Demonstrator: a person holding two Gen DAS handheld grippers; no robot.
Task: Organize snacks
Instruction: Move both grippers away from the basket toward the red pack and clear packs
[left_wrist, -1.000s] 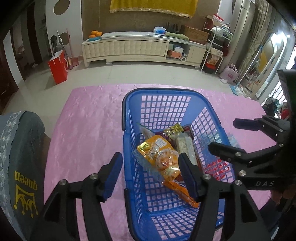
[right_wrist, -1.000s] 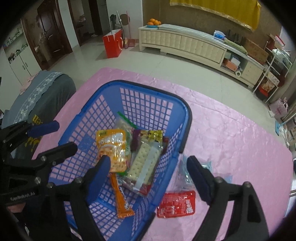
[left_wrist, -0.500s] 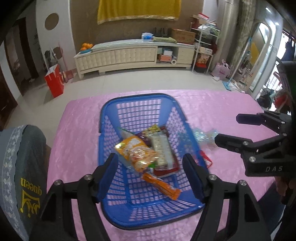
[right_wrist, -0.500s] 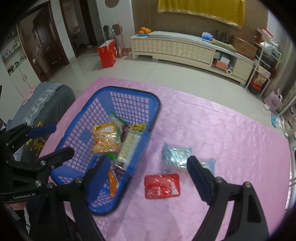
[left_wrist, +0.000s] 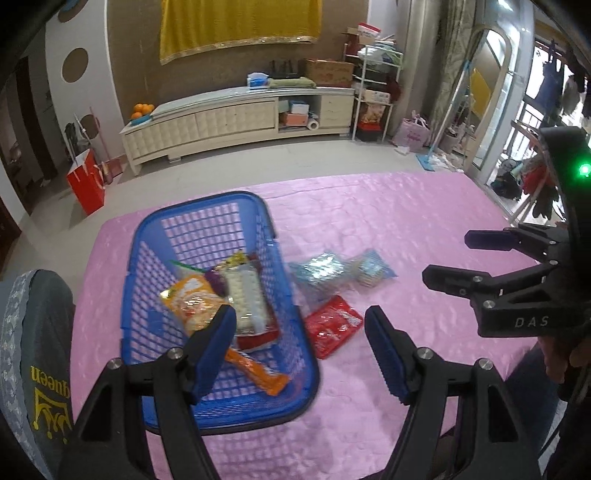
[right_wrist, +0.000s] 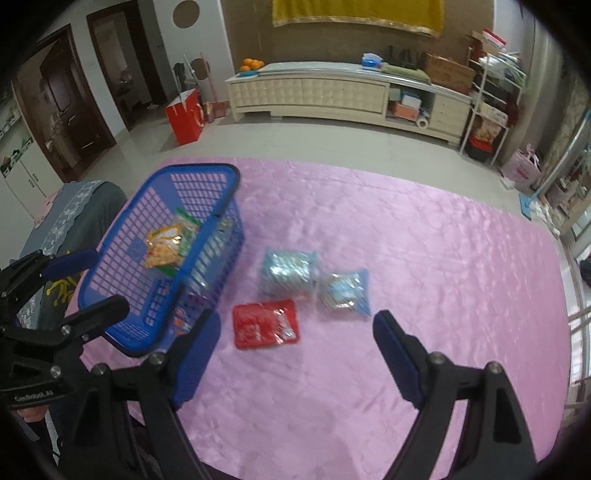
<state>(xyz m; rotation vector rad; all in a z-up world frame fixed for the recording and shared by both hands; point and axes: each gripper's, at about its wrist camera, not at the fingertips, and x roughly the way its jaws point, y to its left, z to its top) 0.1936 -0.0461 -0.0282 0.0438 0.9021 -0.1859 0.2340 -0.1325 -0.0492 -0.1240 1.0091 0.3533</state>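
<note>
Living room, pink-covered worktop (right_wrist: 406, 258). Both claws, left claw (left_wrist: 300, 350) and right claw (right_wrist: 297, 354), wide open, empty. Next: pinch red packet (right_wrist: 265, 324) edge, lift into blue basket (right_wrist: 122, 339).

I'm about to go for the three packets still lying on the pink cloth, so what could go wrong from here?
1. The red packet lies flat near the blue basket; an open right gripper coming down there may bump the basket wall.
2. The two blue packets touch, so a grab could pinch or drag both.
3. All three look thin and glossy on the pink cloth; fingers might slide off or catch the cloth.
</note>
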